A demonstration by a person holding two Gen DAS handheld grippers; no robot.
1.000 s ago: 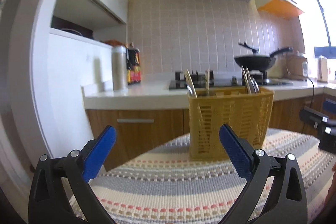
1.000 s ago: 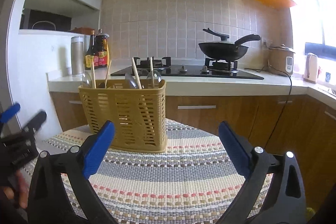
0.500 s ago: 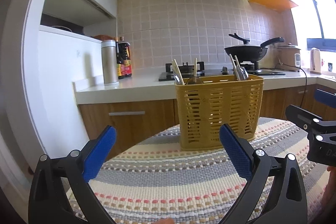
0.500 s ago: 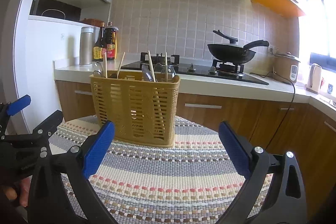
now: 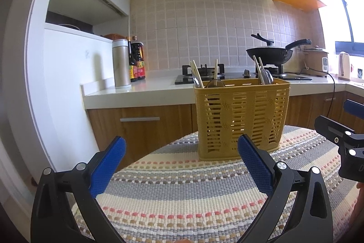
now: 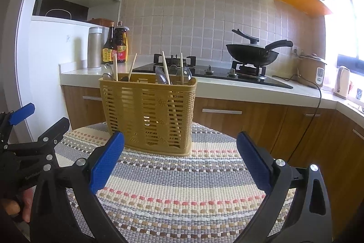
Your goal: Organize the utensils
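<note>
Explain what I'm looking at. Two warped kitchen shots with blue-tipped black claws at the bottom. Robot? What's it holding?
No robot arm here: a person holds a two-finger gripper in each hand, and each gripper carries a fisheye camera looking forward along its fingers, hence the warping. One picture is from the left gripper, the other from the right gripper. Each also catches the other at its edge. Both are open and hold nothing. They hang above a table covered by a striped woven mat. On the mat stands a yellow slotted utensil basket, with wooden chopsticks and spoons sticking up out of it. Behind is the kitchen counter with a black wok on the stove, sauce bottles and a steel flask.
</note>
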